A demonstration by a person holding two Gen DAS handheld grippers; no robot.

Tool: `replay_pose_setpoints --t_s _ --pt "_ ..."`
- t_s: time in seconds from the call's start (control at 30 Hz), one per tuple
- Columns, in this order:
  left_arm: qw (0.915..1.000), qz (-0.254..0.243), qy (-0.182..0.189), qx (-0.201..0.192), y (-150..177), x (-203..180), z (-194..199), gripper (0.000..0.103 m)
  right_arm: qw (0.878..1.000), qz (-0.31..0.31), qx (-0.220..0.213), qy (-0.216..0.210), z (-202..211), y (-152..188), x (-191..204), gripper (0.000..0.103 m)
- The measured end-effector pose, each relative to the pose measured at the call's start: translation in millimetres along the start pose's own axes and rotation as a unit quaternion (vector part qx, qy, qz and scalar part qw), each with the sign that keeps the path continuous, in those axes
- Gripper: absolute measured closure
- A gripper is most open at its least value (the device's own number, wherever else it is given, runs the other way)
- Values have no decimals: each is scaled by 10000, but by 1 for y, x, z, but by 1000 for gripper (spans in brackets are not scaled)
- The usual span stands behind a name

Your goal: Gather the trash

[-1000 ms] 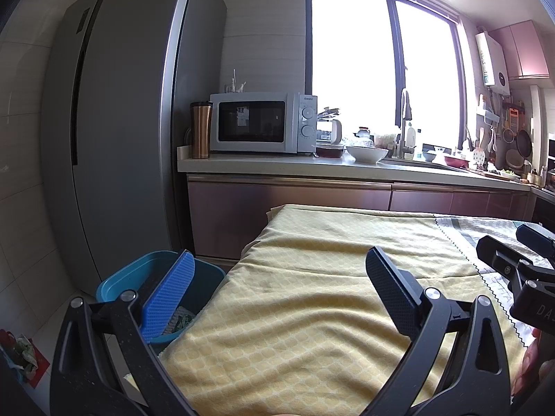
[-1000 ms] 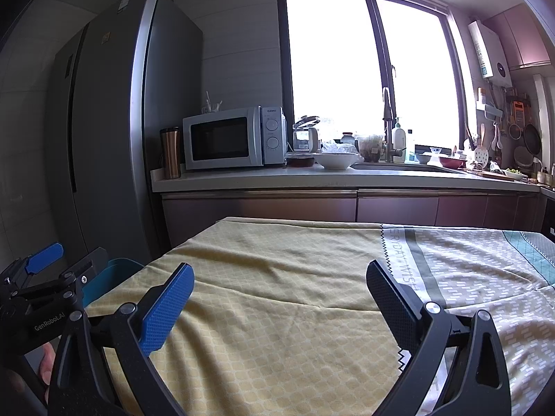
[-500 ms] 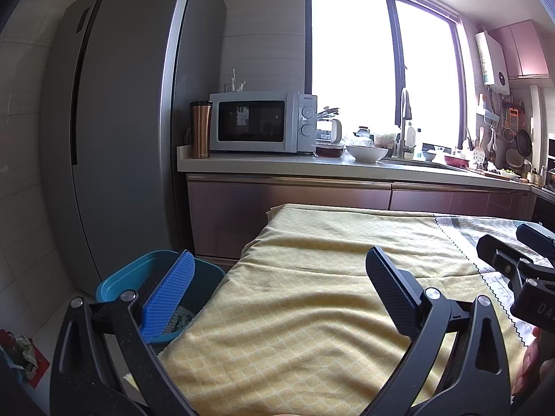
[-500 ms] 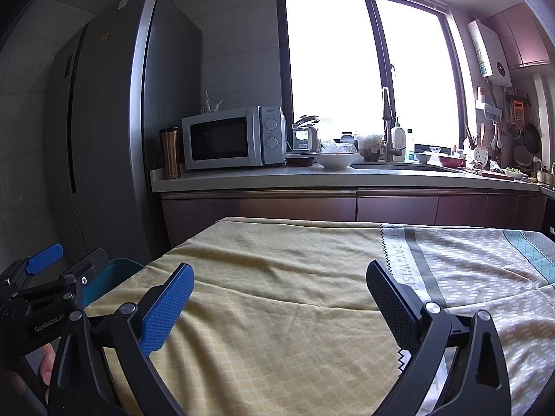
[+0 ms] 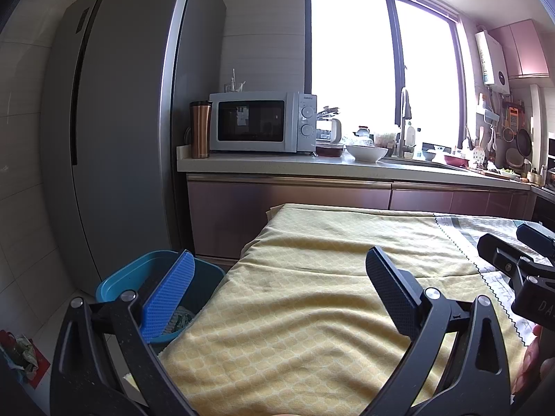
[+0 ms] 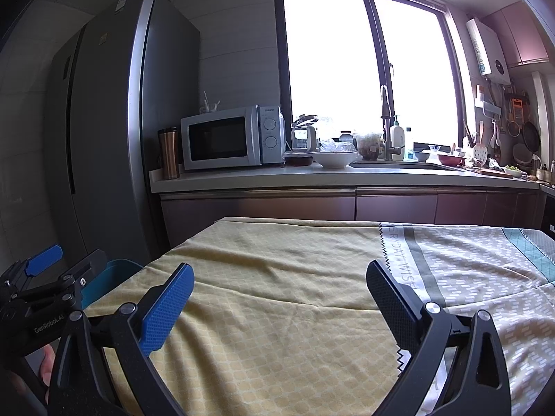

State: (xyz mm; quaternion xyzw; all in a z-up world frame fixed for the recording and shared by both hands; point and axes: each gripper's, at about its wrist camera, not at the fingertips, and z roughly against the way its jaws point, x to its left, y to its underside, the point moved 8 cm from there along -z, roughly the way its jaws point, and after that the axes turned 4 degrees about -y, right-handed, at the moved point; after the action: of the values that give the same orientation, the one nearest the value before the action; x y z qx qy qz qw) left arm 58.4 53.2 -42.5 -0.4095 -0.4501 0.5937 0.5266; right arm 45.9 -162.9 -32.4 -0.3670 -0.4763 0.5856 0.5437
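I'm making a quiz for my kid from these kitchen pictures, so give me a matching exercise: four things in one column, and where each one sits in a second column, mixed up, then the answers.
Column one:
1. blue bin
2. copper tumbler
3. white bowl
4. yellow cloth

Column two:
A. on the counter, left of the microwave
B. spread over the table
C. on the floor, beside the table's left edge
D. on the counter, between the microwave and the tap

Pairs: 1-C, 2-A, 3-D, 4-B
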Motion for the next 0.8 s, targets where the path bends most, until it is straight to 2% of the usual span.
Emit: replay_pose_setpoints --t_s 0.8 --pt "10000 -57 59 47 1 -2 -4 6 10000 -2 4 0 -1 -1 0 7"
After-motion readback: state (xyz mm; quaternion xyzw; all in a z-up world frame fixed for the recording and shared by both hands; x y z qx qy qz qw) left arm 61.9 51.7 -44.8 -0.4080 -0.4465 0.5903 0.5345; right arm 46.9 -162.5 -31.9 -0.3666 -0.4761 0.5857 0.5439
